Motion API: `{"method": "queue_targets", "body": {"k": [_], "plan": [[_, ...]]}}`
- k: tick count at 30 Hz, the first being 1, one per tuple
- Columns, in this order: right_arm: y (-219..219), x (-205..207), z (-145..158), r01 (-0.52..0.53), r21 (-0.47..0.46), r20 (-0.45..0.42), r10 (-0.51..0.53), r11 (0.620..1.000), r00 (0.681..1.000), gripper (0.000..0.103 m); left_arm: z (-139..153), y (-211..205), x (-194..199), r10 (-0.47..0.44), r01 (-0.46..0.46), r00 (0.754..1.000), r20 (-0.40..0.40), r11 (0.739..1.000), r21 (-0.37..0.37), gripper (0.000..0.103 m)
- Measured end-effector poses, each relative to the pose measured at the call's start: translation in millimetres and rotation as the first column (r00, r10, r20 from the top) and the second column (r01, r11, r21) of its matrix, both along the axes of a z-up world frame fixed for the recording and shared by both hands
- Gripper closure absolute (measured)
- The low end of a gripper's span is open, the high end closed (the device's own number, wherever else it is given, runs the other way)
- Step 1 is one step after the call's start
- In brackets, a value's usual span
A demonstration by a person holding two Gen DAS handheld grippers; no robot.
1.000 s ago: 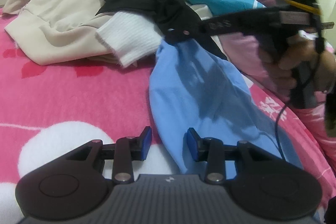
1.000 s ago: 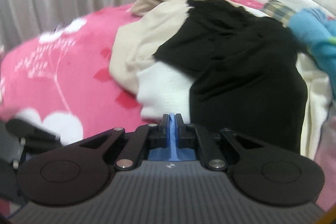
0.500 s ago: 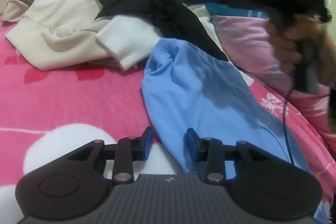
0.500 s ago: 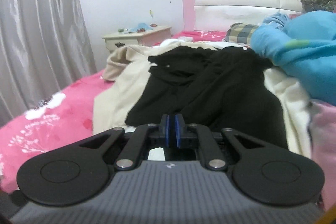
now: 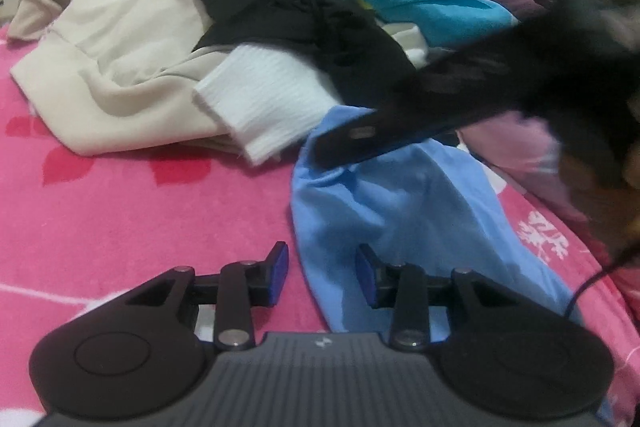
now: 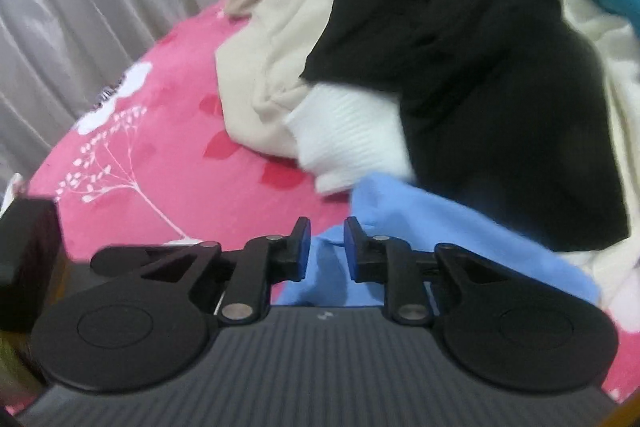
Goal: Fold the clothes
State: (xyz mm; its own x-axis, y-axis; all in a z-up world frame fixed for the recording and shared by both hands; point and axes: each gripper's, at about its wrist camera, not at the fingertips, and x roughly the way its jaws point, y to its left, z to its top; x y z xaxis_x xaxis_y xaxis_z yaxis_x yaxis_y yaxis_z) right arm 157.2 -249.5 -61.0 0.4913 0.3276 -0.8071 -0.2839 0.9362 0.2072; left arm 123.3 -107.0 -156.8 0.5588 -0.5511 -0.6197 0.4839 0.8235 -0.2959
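A pink flowered bedspread [image 5: 120, 219] carries everything. The light blue garment [image 5: 400, 211] lies just in front of the heaped clothes pile [image 5: 224, 39]. The right gripper [image 6: 323, 245] is opening above its far corner, seemingly gripping nothing; the left gripper [image 5: 322, 271] stands spread, pads clear, over its near edge. Best to pinch single layers and pull them taut.
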Motion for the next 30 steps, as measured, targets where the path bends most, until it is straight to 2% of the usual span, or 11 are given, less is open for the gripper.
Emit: {"method": "queue_targets", "body": {"k": [3,6,7,9,12,14,18,21,25,27,30], "plan": [[3.2,14.6,-14.4,0.1,-0.041,-0.08,-0.103,0.994,0.991,0.076,-1.0,-7.2,-10.5,-0.038,0.037,0.998,0.041,0.999,0.022,0.068],[-3.9,24.7,-28.4,0.188,-0.058,-0.108,-0.193,0.98,0.975,0.076,-1.7,-13.3,-19.8,-0.078,0.075,0.994,0.08,0.996,0.042,0.07],[-9.7,24.3,-31.5,0.216,-0.041,-0.105,-0.22,0.975,0.97,0.078,-2.0,-14.6,-22.0,-0.086,0.082,0.992,0.089,0.996,0.047,0.07],[-25.4,17.9,-33.8,0.281,0.03,-0.104,-0.277,0.959,0.955,0.095,-2.7,-15.5,-24.8,-0.097,0.093,0.99,0.101,0.995,0.045,0.07],[-53.1,-1.0,-29.0,0.359,0.202,-0.077,-0.351,0.911,0.933,0.098,-4.9,-13.9,-24.9,-0.105,0.102,0.989,0.101,0.994,0.034,0.07],[-64.6,-14.6,-24.0,0.367,0.289,-0.035,-0.373,0.884,0.927,0.099,-6.3,-12.7,-24.6,-0.107,0.104,0.989,0.101,0.994,0.032,0.071],[-70.2,-25.6,-24.0,0.342,0.386,0.017,-0.377,0.857,0.926,0.099,-7.8,-8.9,-23.3,-0.094,0.092,0.991,0.096,0.995,0.029,0.072],[-58.9,-15.3,-30.5,0.286,0.388,0.02,-0.318,0.876,0.948,0.098,-7.5,-4.7,-23.4,-0.078,0.076,0.994,0.082,0.997,0.021,0.072],[-32.9,9.9,-42.9,0.216,0.274,0.061,-0.241,0.937,0.969,0.094,-5.7,-0.5,-25.4,-0.064,0.063,0.996,0.069,0.998,0.02,0.073],[-36.1,14.9,-40.3,0.212,0.295,0.048,-0.235,0.932,0.971,0.09,-5.3,2.8,-24.4,-0.056,0.056,0.997,0.056,0.998,0.012,0.072],[-53.2,-0.1,-20.7,0.199,0.379,0.106,-0.256,0.904,0.961,0.071,-6.0,8.0,-19.0,-0.041,0.041,0.999,0.03,0.999,-0.011,0.073]]}}
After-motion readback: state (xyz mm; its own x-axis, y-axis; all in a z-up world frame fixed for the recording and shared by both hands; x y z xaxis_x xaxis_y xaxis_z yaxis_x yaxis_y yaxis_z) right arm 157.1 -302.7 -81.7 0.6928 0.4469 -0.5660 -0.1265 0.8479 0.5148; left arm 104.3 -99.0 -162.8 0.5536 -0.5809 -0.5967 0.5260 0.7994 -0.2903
